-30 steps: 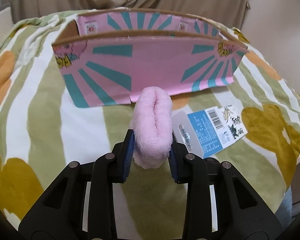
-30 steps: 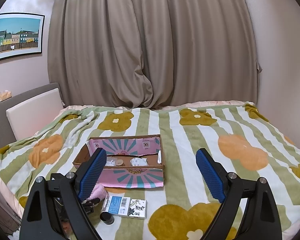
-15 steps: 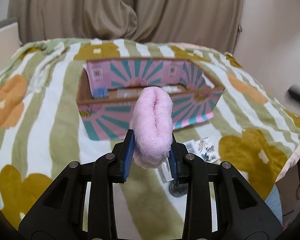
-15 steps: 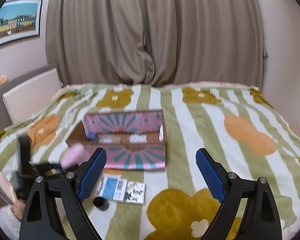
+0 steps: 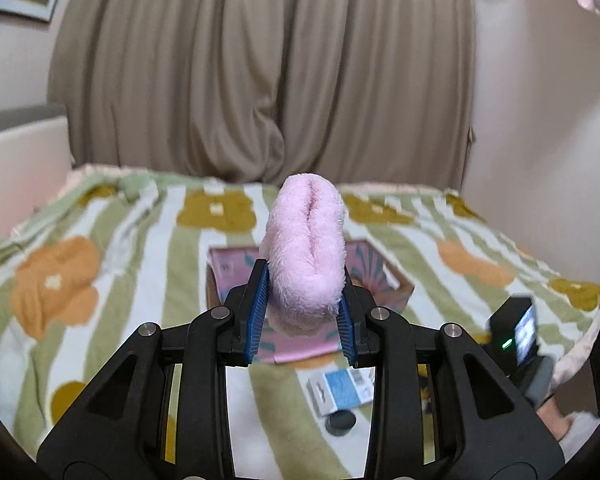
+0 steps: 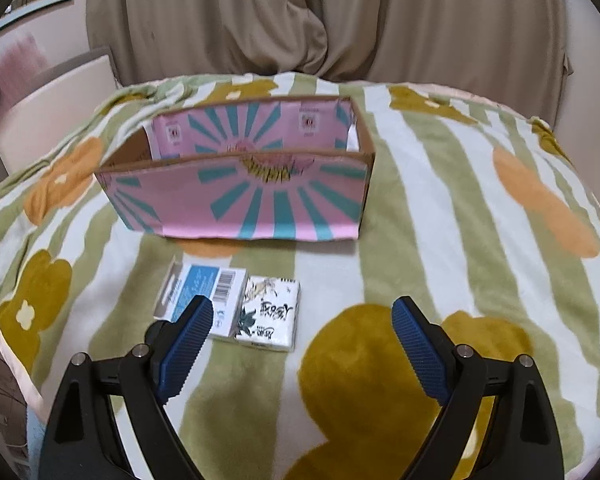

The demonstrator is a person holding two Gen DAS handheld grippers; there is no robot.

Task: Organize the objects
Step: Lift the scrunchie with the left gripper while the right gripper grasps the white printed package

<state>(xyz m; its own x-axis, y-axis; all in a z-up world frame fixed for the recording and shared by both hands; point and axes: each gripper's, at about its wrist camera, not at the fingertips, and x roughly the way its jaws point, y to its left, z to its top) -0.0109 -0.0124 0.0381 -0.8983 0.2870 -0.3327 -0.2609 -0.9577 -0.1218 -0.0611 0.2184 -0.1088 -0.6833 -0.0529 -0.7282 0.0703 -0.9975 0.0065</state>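
While the left tool [image 5: 303, 312] is carrying the pink fluffy roll [image 5: 306, 256] high above the bed, the right tool [image 6: 302, 336] is hanging wide and empty.

The left tool is pinching the roll between its blue pads, level and pointing at the curtain, with the pink box [image 5: 380, 276] lying below and beyond it; this looks like the carry-to-box step, and the next move is probably calling for lowering the roll over the open top before letting go. To the right, the other tool is tilting down toward the bedspread [image 6: 480, 216], its left finger overlapping the blue-labelled packet [image 6: 204, 286], with the printed packet [image 6: 270, 312] just beside and the box farther back.
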